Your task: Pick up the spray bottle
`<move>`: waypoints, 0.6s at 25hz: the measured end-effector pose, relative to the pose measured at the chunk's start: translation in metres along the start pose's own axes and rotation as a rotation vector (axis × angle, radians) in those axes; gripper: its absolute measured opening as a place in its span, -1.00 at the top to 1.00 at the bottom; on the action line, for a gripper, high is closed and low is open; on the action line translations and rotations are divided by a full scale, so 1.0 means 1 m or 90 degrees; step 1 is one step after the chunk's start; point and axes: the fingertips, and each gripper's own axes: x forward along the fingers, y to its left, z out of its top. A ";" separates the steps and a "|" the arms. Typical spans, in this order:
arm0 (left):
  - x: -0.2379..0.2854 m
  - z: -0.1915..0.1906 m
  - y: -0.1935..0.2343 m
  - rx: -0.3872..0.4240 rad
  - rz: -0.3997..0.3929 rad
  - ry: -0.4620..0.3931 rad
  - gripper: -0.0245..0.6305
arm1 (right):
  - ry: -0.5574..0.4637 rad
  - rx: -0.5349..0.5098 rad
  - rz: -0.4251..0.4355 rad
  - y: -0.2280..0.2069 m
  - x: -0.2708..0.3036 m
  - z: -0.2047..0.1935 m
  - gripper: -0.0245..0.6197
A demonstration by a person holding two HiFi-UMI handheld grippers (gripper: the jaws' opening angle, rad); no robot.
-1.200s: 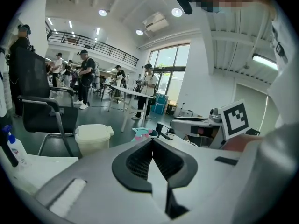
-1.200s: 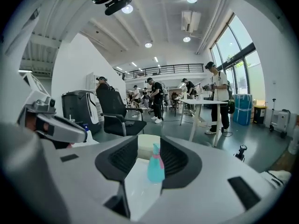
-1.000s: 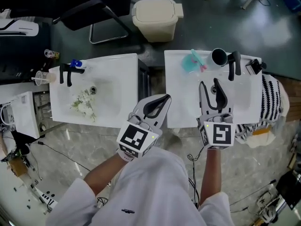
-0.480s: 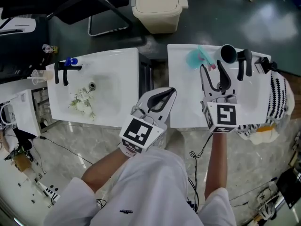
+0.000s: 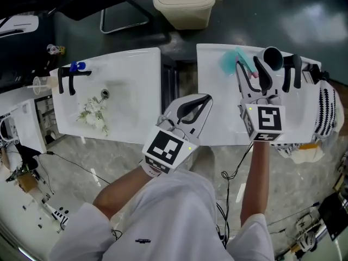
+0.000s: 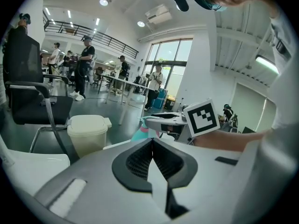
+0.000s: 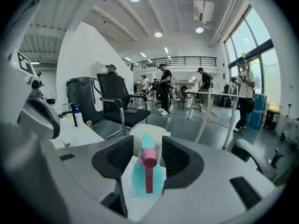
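1. the right gripper [image 5: 249, 69] has moved away from the person across the right-hand basin [image 5: 217, 118]. a second ago its tips were over the middle of the bowl, well short of the bottle; now they are at the basin's far rim.
2. its jaws have just been opening and now stand wide apart, clamping nothing. in the right gripper view [image 7: 146, 149] the spray bottle [image 7: 147, 174] stands upright in the gap between the two dark pads, with space on both sides and no pad touching it.
3. the spray bottle [image 5: 228, 64], teal with a pink trigger, stands on the far left corner of the right-hand basin, beside the black cup [image 5: 272, 56] and near the black tap [image 5: 293, 72]. it is in the same spot on the basin as before.
4. the left gripper [image 5: 204, 99] remains clenched with nothing in it. in the left gripper view [image 6: 152, 157] the pads meet in one line. it hangs over the near edge of the basins, between the two, much as it did a second ago.
5. the cream bin [image 5: 187, 1] now sits higher in the head view than before and is cut by the top edge.
6. in the left-hand basin [image 5: 130, 118], the white sprig [image 5: 93, 116] lies where it was.
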 end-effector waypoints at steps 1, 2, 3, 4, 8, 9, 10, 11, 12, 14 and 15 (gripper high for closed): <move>0.001 -0.001 0.000 0.000 -0.001 0.001 0.91 | 0.005 -0.001 0.004 0.000 0.002 -0.002 0.37; 0.001 -0.001 0.000 -0.001 -0.001 0.002 0.91 | 0.010 -0.003 0.008 0.000 0.004 -0.004 0.37; 0.001 -0.002 0.000 -0.001 -0.001 0.003 0.91 | 0.013 -0.004 0.012 0.000 0.006 -0.005 0.38; 0.001 -0.003 0.000 -0.001 -0.001 0.004 0.91 | 0.015 -0.005 0.016 0.000 0.007 -0.006 0.38; 0.002 -0.005 -0.002 0.001 -0.002 0.007 0.91 | 0.025 -0.008 0.025 -0.001 0.011 -0.010 0.38; 0.002 -0.006 -0.003 0.001 -0.004 0.008 0.91 | 0.025 -0.009 0.025 -0.001 0.012 -0.011 0.43; 0.002 -0.007 -0.004 0.002 -0.005 0.009 0.91 | 0.025 -0.009 0.025 -0.002 0.012 -0.011 0.53; 0.002 -0.007 -0.006 0.003 -0.007 0.011 0.91 | 0.025 -0.010 0.026 -0.002 0.013 -0.012 0.57; 0.002 -0.008 -0.007 0.004 -0.009 0.012 0.91 | 0.025 -0.009 0.027 -0.003 0.014 -0.012 0.63; 0.002 -0.010 -0.009 0.005 -0.013 0.015 0.91 | 0.026 -0.009 0.032 -0.001 0.014 -0.013 0.66; 0.001 -0.011 -0.010 0.006 -0.014 0.016 0.91 | 0.027 -0.010 0.035 -0.001 0.015 -0.012 0.67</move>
